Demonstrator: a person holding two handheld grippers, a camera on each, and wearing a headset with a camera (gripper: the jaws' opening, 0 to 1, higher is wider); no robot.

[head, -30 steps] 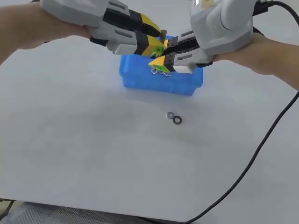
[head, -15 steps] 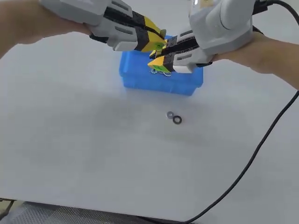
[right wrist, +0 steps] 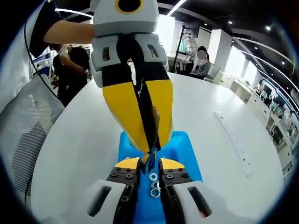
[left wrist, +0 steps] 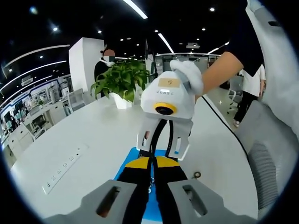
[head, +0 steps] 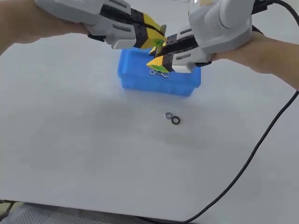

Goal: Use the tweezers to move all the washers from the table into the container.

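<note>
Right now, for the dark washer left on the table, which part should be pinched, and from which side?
Probably the ring band on its lower-right side in the head view, one tip through the hole, coming down from above. The dark washer lies flat on the table, so no edge stands up, and the silver washer sits close at its upper left, crowding that side.

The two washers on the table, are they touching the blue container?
Apart. In the head view the washers lie on the table with a bare stretch between them and the blue container.
</note>
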